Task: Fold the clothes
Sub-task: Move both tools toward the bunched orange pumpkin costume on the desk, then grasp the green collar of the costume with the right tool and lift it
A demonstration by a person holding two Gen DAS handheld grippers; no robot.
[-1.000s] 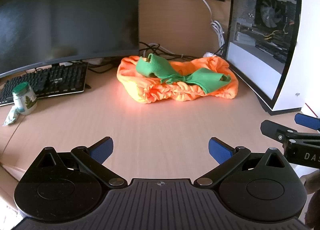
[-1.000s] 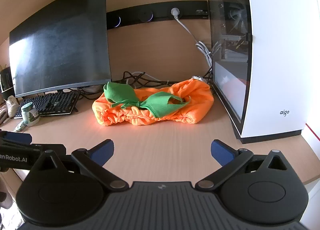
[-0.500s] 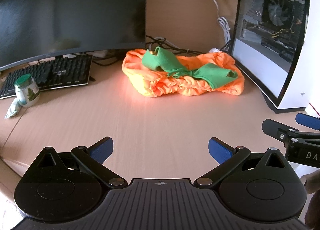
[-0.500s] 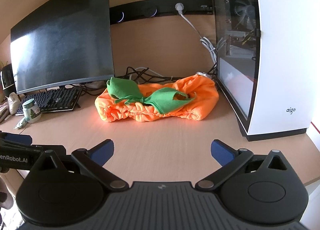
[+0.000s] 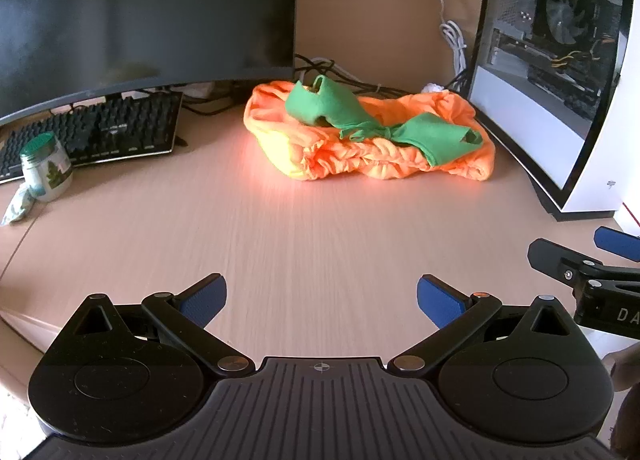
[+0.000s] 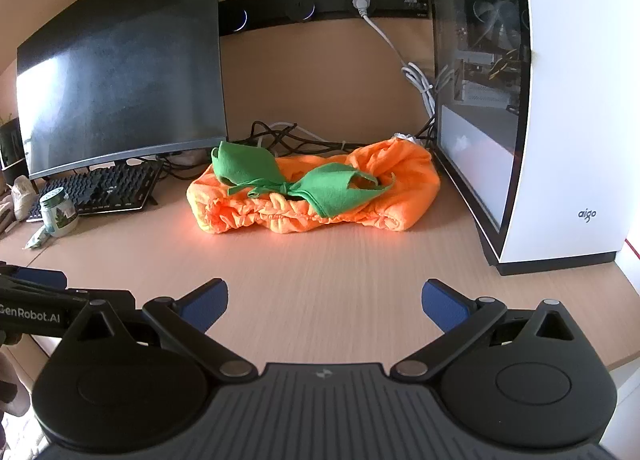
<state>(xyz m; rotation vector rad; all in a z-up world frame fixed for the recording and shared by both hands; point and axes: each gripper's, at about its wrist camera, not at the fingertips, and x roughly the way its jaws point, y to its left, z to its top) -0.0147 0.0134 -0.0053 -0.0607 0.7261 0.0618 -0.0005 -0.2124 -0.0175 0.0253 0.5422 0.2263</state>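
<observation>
The garment point(image 5: 372, 148) is bright orange with green leaf-shaped pieces point(image 5: 436, 138). The table point(image 5: 280, 244) is pale wood-grain. The keyboard point(image 5: 100, 132) is black, the computer case point(image 6: 576, 100) white, the jar's lid point(image 5: 38, 140) green.

We see a dark curved monitor point(image 5: 140, 12) standing far left on the pale wooden desk point(image 5: 312, 236), with a black keyboard point(image 5: 100, 132) lying beneath its lower edge. Nearer on the left a small glass jar point(image 5: 46, 166) with a green lid stands upright, a crumpled wrapper point(image 5: 16, 206) just beside it. At the right rises a white computer case point(image 6: 560, 108) with a glass side panel, while a white cable point(image 6: 400, 56) drops from the wall socket strip point(image 6: 332, 10) to tangled black cables point(image 6: 288, 136) at the far edge.
</observation>
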